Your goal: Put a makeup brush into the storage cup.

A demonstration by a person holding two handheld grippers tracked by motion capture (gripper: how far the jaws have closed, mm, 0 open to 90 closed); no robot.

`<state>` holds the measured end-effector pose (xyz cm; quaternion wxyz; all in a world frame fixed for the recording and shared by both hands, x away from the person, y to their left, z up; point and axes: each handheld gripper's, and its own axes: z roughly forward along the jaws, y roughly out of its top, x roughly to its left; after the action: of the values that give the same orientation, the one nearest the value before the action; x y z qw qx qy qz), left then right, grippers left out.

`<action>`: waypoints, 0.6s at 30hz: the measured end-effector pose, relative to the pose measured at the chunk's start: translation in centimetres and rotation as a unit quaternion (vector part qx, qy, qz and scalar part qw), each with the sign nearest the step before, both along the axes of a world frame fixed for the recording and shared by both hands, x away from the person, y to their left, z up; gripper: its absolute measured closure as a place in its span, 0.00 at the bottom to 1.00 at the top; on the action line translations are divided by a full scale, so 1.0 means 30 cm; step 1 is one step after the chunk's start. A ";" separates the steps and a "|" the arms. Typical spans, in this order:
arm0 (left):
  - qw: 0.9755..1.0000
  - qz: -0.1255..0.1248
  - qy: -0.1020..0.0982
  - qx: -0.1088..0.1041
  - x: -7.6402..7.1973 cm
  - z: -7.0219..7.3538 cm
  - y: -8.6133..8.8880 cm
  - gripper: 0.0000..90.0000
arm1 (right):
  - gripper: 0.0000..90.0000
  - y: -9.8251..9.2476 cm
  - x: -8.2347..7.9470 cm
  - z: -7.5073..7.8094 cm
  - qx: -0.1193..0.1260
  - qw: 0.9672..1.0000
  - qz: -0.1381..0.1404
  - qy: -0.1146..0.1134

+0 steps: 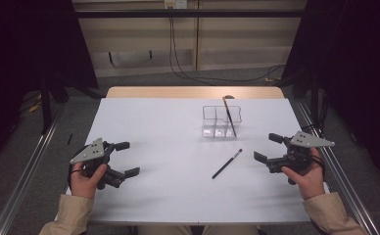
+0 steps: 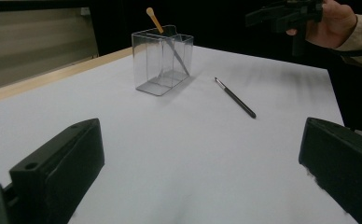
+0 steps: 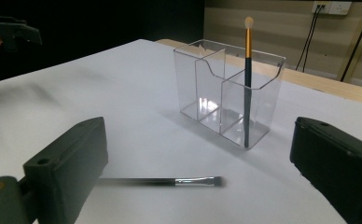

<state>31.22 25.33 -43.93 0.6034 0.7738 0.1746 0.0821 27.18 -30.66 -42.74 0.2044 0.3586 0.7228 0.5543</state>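
The right tool (image 1: 268,148) sits at about 4 o'clock on the tabletop (image 1: 168,147) in the high view, held in the person's right hand (image 1: 308,176). Its two black jaws stand wide apart with nothing between them, and they point toward the tabletop's middle. In the right gripper view, the white surface lies bare between the jaws.

Just off that tool, toward 9 o'clock from it in the high view, a black brush (image 1: 226,164) lies flat on the tabletop, well clear of both jaws. Its handle points toward 7 o'clock and its tip toward 1 o'clock. In the right gripper view the brush (image 3: 170,181) lies crosswise in front of the jaws, its silver ferrule and dark bristles toward 3 o'clock.

Farther out, at about 1 o'clock on the tabletop, stands a clear plastic organiser (image 1: 221,122) with several compartments. A second brush (image 3: 247,84) with a gold ferrule and a pale tip leans in one end compartment, its tip above the rim.

The left tool (image 1: 128,159) rests at about 8 o'clock in the high view, in the left hand (image 1: 87,178). Its jaws are also spread wide and grip nothing. In the left gripper view the organiser (image 2: 163,60) and the lying brush (image 2: 235,97) sit well beyond them
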 end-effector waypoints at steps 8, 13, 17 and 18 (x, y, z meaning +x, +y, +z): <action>1.000 -0.001 0.000 -0.001 0.001 -0.002 0.000 0.00 | 0.03 -0.014 -0.025 -0.009 0.002 1.000 -0.001 0.002; 1.000 -0.002 -0.001 0.000 0.001 0.000 0.001 0.00 | 0.03 -0.024 -0.045 -0.013 -0.002 1.000 -0.002 0.004; 1.000 -0.001 -0.002 -0.001 0.001 0.001 0.003 0.00 | 0.03 -0.034 -0.063 -0.019 -0.003 1.000 -0.004 0.007; 1.000 0.000 -0.002 0.000 0.001 0.002 0.004 0.00 | 0.03 -0.036 -0.067 -0.020 -0.003 1.000 -0.004 0.007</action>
<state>31.25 25.44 -43.88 0.6040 0.7734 0.1732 0.0836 25.16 -31.75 -43.35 0.2025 0.3653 0.7241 0.5489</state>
